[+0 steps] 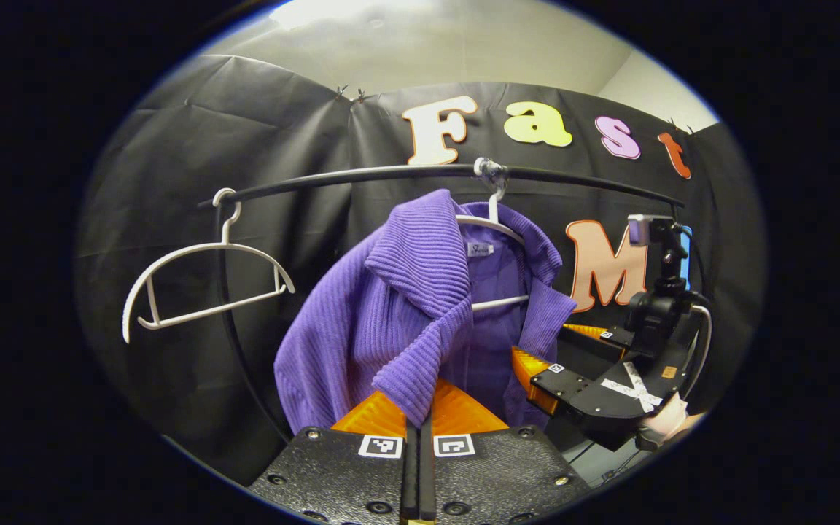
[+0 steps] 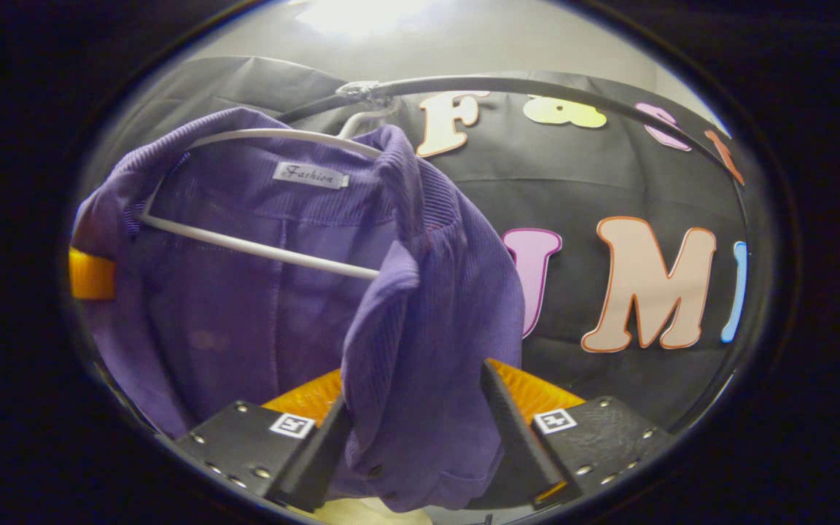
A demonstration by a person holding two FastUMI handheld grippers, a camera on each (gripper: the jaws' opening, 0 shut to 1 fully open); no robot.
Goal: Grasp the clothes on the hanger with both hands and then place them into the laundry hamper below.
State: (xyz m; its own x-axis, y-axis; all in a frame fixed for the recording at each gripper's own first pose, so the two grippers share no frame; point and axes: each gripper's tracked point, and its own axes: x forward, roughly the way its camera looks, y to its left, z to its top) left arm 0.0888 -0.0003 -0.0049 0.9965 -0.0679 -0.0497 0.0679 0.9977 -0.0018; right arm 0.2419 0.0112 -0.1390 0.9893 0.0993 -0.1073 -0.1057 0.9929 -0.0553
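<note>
Nearest, the left claw (image 1: 418, 415) has its two fingers pressed together on a fold of the purple ribbed knit cardigan (image 1: 391, 313), pinching the front edge that droops straight ahead of it. The right claw (image 2: 413, 437) stands apart, its fingers either side of the cardigan's other front panel with slack between cloth and pads; from the left gripper view it sits to the right of the left claw, held by a hand (image 1: 664, 419).

Just beyond both claws, the cardigan hangs on a white plastic hanger (image 2: 259, 244), collar draped over its shoulders. Above that, the hanger's hook rides a black curved rail (image 1: 362, 177), and an empty white hanger (image 1: 201, 284) hangs farther left along it.

Judging the step: the right claw should close firmly on its panel before any pull. Then both claws ought to lift up and outward together, so the shoulders slide off the hanger rather than dragging it along. The hamper should be below.
</note>
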